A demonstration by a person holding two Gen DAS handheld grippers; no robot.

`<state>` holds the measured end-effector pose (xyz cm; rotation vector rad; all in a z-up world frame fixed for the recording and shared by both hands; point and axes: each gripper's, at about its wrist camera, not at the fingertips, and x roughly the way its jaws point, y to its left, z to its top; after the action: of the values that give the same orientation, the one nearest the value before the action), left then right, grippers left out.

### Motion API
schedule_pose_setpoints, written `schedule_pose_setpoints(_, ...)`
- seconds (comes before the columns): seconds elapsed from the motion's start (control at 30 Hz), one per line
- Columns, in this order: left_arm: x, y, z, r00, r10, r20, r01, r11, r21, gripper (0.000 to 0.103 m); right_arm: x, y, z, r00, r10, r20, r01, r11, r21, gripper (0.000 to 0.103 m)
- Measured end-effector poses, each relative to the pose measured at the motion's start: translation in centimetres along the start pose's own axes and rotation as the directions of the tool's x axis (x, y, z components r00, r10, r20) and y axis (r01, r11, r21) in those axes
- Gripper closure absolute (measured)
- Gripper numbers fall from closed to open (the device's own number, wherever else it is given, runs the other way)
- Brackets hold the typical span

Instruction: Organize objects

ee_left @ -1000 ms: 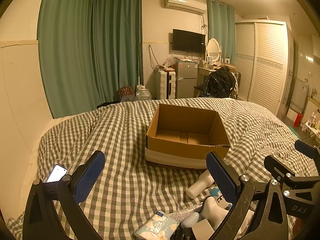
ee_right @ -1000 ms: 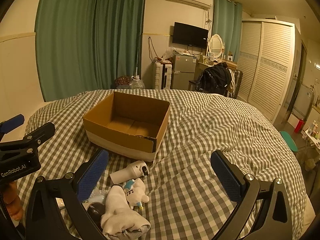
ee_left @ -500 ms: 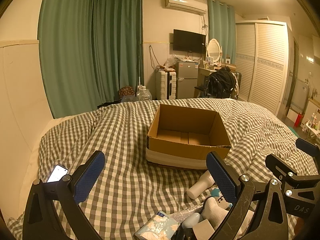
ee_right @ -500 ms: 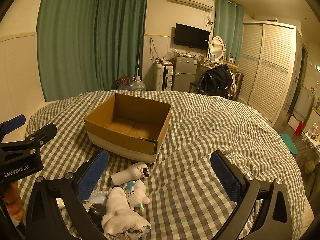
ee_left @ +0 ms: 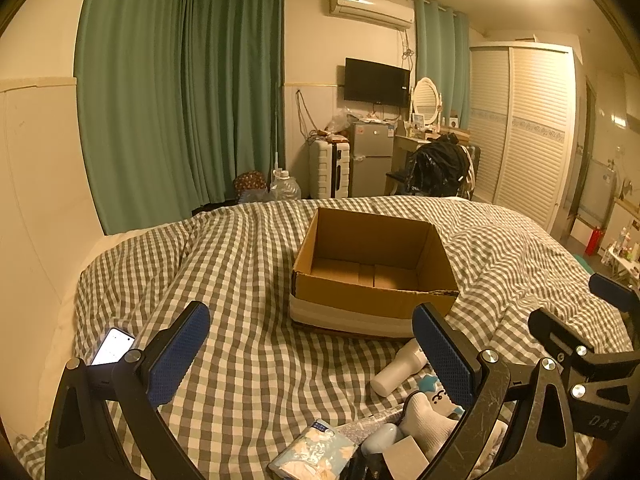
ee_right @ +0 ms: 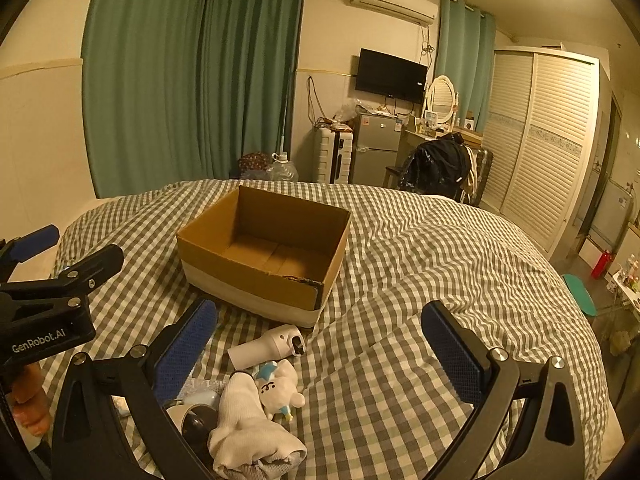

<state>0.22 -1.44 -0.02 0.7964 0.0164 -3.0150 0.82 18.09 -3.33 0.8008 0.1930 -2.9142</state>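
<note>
An empty cardboard box (ee_left: 372,268) (ee_right: 264,256) stands open on the checked bed cover. Small items lie in front of it: a white cylinder-shaped device (ee_left: 396,370) (ee_right: 266,346), a small white plush toy (ee_right: 280,388) (ee_left: 434,394), a white sock (ee_right: 248,428) (ee_left: 428,424), a tissue pack (ee_left: 314,450) and a round white gadget (ee_right: 192,420). My left gripper (ee_left: 308,354) is open above the cover, left of the pile. My right gripper (ee_right: 320,344) is open with the pile by its left finger. Both hold nothing.
A lit phone (ee_left: 112,346) lies at the bed's left edge. Beyond the bed stand green curtains (ee_left: 180,112), a suitcase (ee_left: 330,168), a small fridge (ee_left: 370,158), a chair with a black bag (ee_left: 436,168) and a white wardrobe (ee_left: 524,128).
Both views have shifted only slightly, with the box drifting a little in the frame. Neither gripper's opening has changed and no item has moved.
</note>
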Motion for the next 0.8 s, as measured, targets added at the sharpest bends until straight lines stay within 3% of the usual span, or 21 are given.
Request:
schedule_pose_setpoints(0.43,-3.7,-0.5,0.5,0.999,-0.004,0.047,0.004,1.000,0.008,0.000,-4.3,-0.9,0.9,0.998,0.016,0.060,-0.015,1.000,-0.010,0.000)
schedule_pose_setpoints(0.8,-3.8,0.0,-1.0,0.999,-0.026,-0.019,0.026,1.000,0.016,0.000,-5.7,-0.6,-0.1,0.998,0.049,0.026,-0.048,0.998,-0.044,0.000)
